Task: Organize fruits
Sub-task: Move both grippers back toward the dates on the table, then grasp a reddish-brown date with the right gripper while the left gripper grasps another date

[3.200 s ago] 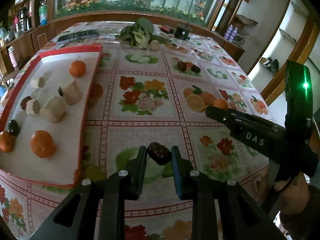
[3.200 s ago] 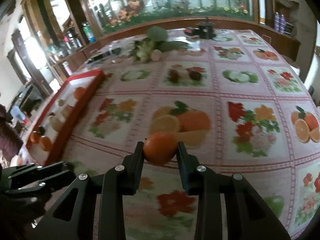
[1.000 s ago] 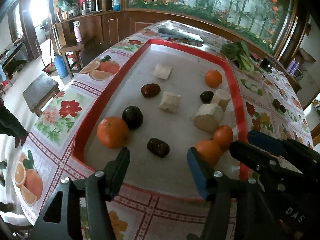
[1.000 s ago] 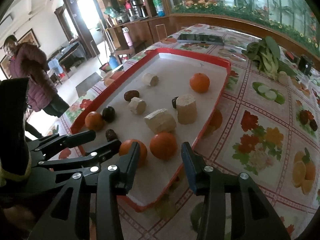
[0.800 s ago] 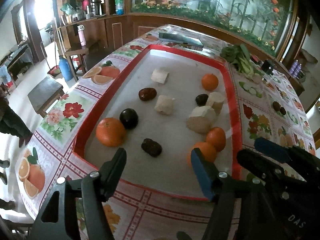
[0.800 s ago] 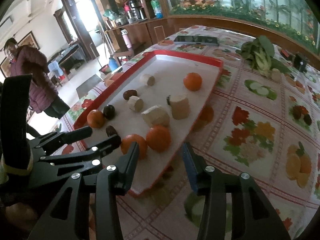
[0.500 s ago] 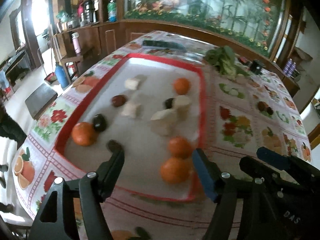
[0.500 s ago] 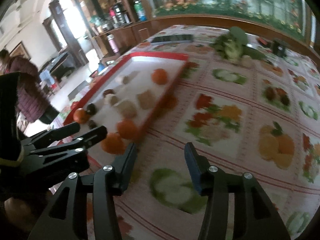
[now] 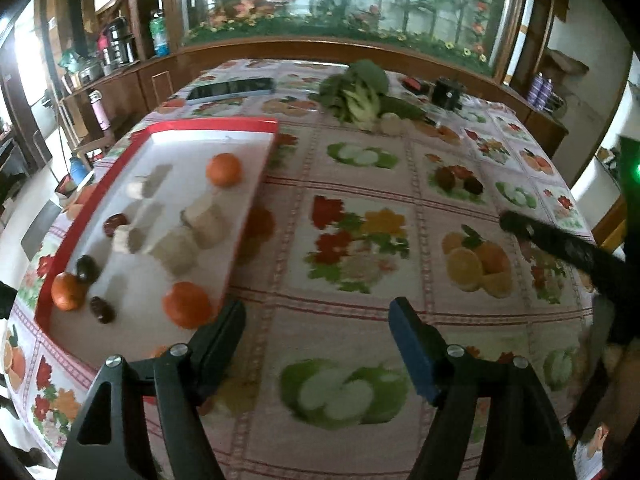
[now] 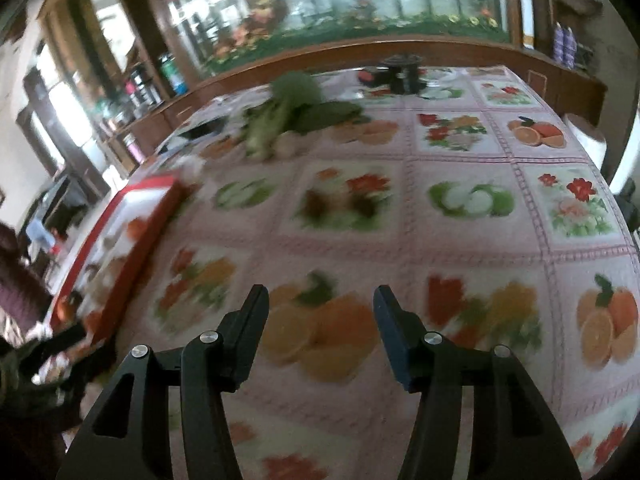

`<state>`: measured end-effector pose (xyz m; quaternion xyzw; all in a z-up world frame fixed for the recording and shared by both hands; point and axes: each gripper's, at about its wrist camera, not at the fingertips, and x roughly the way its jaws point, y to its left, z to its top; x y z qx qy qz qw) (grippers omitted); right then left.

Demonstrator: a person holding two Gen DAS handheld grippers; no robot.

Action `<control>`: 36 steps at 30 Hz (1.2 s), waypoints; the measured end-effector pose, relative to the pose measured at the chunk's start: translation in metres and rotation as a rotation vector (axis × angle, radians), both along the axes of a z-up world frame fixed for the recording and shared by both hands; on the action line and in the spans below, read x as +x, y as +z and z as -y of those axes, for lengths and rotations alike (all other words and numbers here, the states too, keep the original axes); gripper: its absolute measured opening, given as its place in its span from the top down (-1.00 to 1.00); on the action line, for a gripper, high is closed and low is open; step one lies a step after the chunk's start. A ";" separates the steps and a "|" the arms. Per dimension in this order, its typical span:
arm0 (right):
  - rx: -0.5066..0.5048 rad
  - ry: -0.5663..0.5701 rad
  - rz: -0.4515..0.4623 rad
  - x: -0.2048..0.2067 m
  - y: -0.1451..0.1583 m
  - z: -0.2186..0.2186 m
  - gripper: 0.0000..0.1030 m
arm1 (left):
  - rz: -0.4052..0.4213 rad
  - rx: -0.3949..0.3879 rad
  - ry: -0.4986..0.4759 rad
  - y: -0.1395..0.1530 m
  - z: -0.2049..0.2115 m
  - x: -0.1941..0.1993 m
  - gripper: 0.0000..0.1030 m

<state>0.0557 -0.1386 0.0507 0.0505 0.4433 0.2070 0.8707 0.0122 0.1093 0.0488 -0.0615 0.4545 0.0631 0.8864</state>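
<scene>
A red-rimmed white tray (image 9: pixel 248 216) lies at the left of the table. It holds oranges (image 9: pixel 224 169), dark dates (image 9: pixel 102 309) and pale cut chunks (image 9: pixel 204 220). One orange (image 9: pixel 186 304) sits near the tray's near corner, just left of my left gripper (image 9: pixel 316 324), which is open and empty above the tablecloth. My right gripper (image 10: pixel 320 312) is open and empty over a printed orange picture, right of the tray (image 10: pixel 132 256). Its dark body also shows at the right of the left wrist view (image 9: pixel 568 248).
Leafy greens (image 9: pixel 356 92) and a small pale item (image 9: pixel 391 123) lie at the table's far side, with a dark flat device (image 9: pixel 232 89) and a black object (image 9: pixel 448 92). The fruit-print tablecloth (image 9: pixel 360 240) covers the table. Cabinets stand beyond.
Both grippers swung right, away from the tray, to over the open tablecloth. Both stay open and empty. The fruits remain in the tray.
</scene>
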 end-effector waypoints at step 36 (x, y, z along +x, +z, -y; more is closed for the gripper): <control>0.001 0.105 0.014 0.039 -0.019 0.050 0.57 | -0.090 -0.065 -0.104 -0.035 0.101 0.181 0.36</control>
